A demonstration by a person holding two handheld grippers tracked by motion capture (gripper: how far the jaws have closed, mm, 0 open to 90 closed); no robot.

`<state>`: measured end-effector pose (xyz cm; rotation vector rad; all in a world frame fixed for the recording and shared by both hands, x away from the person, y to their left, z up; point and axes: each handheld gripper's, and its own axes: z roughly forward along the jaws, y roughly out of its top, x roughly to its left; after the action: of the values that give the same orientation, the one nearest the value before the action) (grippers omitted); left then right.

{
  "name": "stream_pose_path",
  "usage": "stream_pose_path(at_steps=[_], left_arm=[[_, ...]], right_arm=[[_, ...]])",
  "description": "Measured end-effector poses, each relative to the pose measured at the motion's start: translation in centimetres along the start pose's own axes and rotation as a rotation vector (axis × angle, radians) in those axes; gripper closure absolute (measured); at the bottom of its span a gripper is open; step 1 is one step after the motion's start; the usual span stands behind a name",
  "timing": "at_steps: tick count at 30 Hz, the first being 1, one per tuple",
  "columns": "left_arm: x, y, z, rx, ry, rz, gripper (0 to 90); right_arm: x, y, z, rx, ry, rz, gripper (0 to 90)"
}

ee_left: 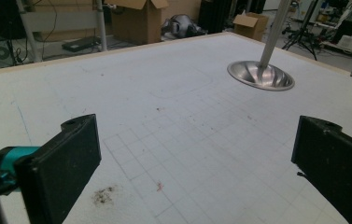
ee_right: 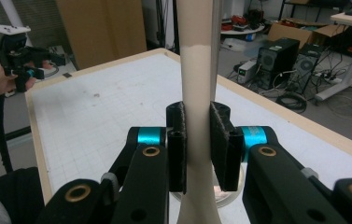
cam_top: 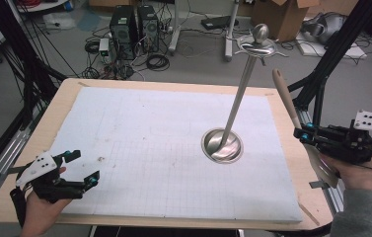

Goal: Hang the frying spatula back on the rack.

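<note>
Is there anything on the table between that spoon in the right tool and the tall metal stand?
Nothing visible. The right tool grips the wooden spoon at the table's right edge, and the white mat between it and the metal stand lies bare.

The high view looks forward and down over the whole board from the person's side. The left gripper view sits low, just above the board, facing the stand across it. The right gripper view looks along its jaws, close on a spoon. All three share the board.
</note>
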<state>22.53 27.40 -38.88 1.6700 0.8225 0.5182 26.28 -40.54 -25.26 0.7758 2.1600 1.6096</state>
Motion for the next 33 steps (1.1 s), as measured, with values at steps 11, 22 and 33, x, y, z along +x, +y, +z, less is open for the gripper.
stream_pose_path(at_steps=[11, 22, 33], left_arm=[[0.0, 0.0, 0.1, 0.004, 0.001, -0.003, 1.8], [0.1, -0.1, 0.1, 0.011, 0.004, -0.002, 1.8], [0.1, 0.0, 0.0, 0.005, 0.009, -0.001, 1.8]], right_arm=[[-0.2, 1.0, -0.8, -0.010, -0.027, -0.006, 78.0], [-0.9, 1.7, -1.7, -0.030, -0.038, 0.018, 78.0], [-1.4, 1.8, -1.3, -0.043, -0.036, 0.043, 78.0]])
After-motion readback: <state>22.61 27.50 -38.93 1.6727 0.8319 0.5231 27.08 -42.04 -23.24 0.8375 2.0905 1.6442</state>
